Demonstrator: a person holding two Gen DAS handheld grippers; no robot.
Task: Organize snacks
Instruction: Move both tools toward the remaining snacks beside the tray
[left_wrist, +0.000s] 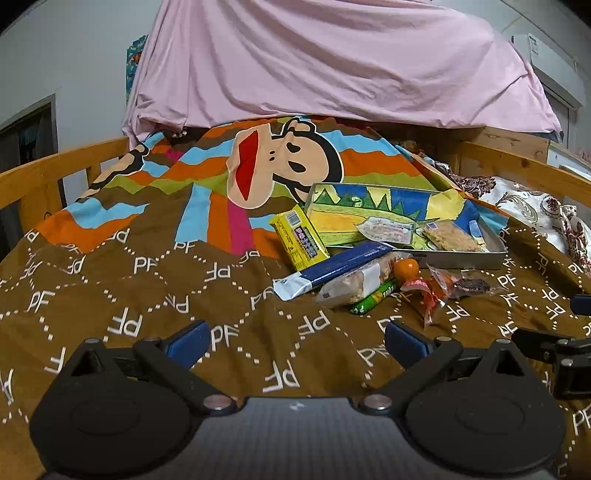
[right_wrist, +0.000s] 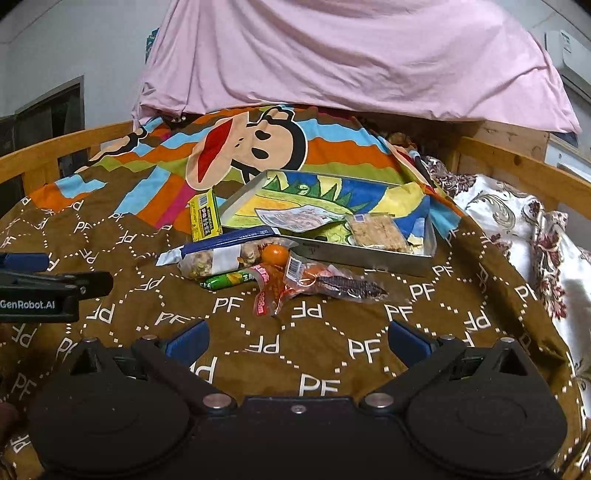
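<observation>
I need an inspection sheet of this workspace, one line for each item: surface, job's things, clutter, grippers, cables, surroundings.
Surface: brown PF-print blanket with a cartoon monkey, spread over a bed.
Job's things: metal tray holding two clear-wrapped snacks; beside it a loose pile with a yellow packet, blue-and-white bar, green stick, small orange fruit and red-orange wrappers.
Clutter: nothing seen apart from the unsorted snack pile.
Grippers: left gripper and right gripper both open, empty, short of the pile.
Cables: nothing seen.
Surroundings: wooden bed rail, pink sheet hanging behind, floral fabric at right, air conditioner on wall.
</observation>
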